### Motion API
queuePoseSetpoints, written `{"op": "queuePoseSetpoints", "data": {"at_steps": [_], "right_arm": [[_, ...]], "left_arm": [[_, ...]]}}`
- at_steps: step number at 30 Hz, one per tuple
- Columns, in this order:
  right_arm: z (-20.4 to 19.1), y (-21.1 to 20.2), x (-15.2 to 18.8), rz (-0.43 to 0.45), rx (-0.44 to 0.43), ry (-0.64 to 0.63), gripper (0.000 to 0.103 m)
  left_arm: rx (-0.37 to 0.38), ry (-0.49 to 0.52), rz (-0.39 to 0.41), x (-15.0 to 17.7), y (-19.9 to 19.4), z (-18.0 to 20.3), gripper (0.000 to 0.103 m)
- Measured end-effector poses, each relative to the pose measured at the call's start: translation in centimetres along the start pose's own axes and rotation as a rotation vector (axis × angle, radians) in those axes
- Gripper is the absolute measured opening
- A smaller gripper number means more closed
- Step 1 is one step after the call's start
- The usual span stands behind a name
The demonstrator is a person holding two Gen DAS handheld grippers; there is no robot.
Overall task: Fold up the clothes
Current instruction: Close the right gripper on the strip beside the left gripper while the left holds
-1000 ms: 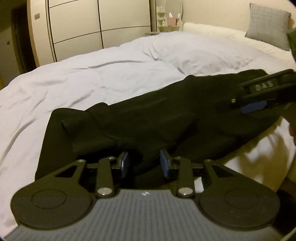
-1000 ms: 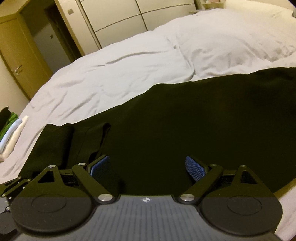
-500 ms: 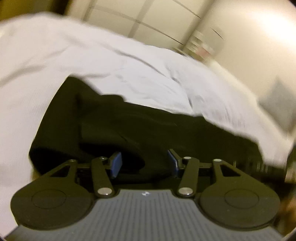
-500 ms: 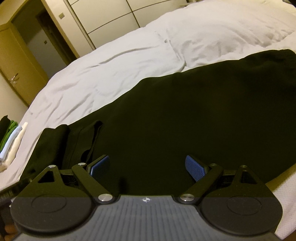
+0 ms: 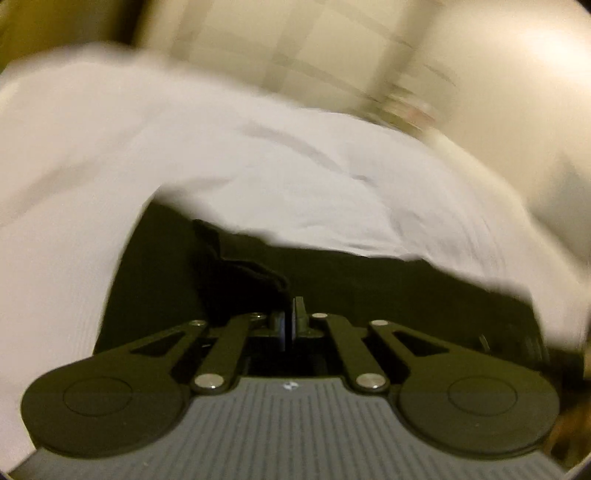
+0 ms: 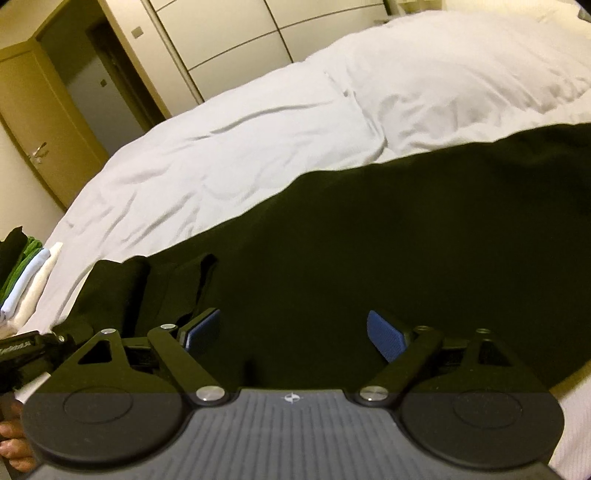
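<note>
A black garment lies spread across the white duvet, with a folded-over end at the left. In the left wrist view, which is motion-blurred, my left gripper is shut on a raised fold of the black garment at its left end. My right gripper is open, its blue pads just over the garment's near edge, holding nothing. The left gripper's body shows at the far left of the right wrist view.
A stack of folded clothes, green, pale blue and white, sits at the bed's left edge. A wardrobe and a door stand beyond the bed. A hand shows at lower left.
My left gripper was open over the garment's end; it has swung left and closed on a fold of the black cloth. My right gripper stayed open and shifted slightly closer.
</note>
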State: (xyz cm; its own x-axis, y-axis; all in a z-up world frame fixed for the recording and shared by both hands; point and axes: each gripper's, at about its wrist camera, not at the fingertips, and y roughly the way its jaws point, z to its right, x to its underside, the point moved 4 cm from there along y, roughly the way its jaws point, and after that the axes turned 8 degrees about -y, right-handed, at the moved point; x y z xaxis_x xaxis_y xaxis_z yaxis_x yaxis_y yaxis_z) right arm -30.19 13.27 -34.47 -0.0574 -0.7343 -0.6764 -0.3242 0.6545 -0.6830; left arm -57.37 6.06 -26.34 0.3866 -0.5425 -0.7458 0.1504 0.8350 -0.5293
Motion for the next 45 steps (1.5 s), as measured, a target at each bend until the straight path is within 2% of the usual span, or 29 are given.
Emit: {"op": "queuePoseSetpoints", "data": {"at_steps": [1,3,5,6,7,9,11,13,15,16,19,21,26,31,33,34,35,37,41,45], "right_arm": [[0.0,0.0,-0.1,0.003,-0.001,0.006,0.087],[0.2,-0.1,-0.1,0.008,-0.008,0.024,0.087],[0.4,-0.2,0.0,0.014,-0.02,0.052,0.088],[0.5,-0.2,0.1,0.014,-0.043,0.077,0.089],[0.6,-0.3,0.2,0.014,-0.073,0.106,0.089],[1.0,-0.4,0.4,0.013,-0.131,0.164,0.089],[1.3,-0.5,0.7,0.012,-0.189,0.222,0.089],[1.6,-0.7,0.9,0.011,-0.248,0.28,0.088],[1.9,-0.8,1.1,0.011,-0.306,0.337,0.075],[1.7,-0.6,1.2,0.0,-0.349,0.363,0.064],[0.5,0.2,1.5,-0.041,-0.438,0.395,0.061],[-0.2,1.2,1.8,-0.076,-0.457,0.411,0.061],[-1.0,3.1,2.2,-0.11,-0.466,0.431,0.061],[-2.3,4.2,1.3,-0.067,-0.482,0.386,0.06],[-3.0,4.9,1.4,-0.063,-0.464,0.356,0.06],[-3.5,5.2,1.5,-0.052,-0.452,0.324,0.053],[-3.9,5.3,1.6,-0.045,-0.437,0.287,0.032],[-4.7,5.2,1.6,-0.035,-0.408,0.211,0.009],[-4.6,1.4,0.0,0.101,-0.339,0.082,0.008],[-1.4,-3.4,-1.5,0.229,-0.212,0.02,0.007]], "left_arm": [[0.038,0.139,0.007,-0.2,-0.2,2.1,0.0],[0.065,0.372,0.011,0.2,-0.1,5.7,0.002],[0.084,0.552,-0.015,1.6,0.7,8.3,0.008],[0.087,0.604,-0.043,2.3,1.4,9.1,0.012],[0.09,0.613,-0.079,3.0,1.9,9.4,0.013],[0.081,0.568,-0.13,3.6,2.3,8.8,0.024],[0.047,0.497,-0.15,4.0,2.5,7.7,0.024],[0.037,0.365,-0.153,3.5,1.8,5.8,0.023],[0.025,0.254,-0.143,2.6,0.8,3.9,0.022],[0.015,0.231,-0.134,2.3,0.2,3.3,0.022],[-0.011,0.169,-0.112,1.4,-1.3,1.6,0.021],[-0.027,0.152,-0.111,1.1,-1.7,0.8,0.021],[-0.067,0.16,-0.12,1.2,-2.3,-0.4,0.022],[-0.093,0.149,-0.12,1.3,-2.4,-1.7,0.023],[-0.102,0.133,-0.124,1.2,-2.0,-2.1,0.023],[-0.107,0.124,-0.126,1.1,-1.8,-2.3,0.023],[-0.106,0.117,-0.129,1.0,-1.8,-2.4,0.023],[-0.103,0.118,-0.128,0.9,-1.6,-2.3,0.023],[-0.075,0.14,-0.11,0.6,-2.5,-1.3,0.023],[-0.031,0.139,-0.105,0.2,-3.2,-0.5,0.023]]}}
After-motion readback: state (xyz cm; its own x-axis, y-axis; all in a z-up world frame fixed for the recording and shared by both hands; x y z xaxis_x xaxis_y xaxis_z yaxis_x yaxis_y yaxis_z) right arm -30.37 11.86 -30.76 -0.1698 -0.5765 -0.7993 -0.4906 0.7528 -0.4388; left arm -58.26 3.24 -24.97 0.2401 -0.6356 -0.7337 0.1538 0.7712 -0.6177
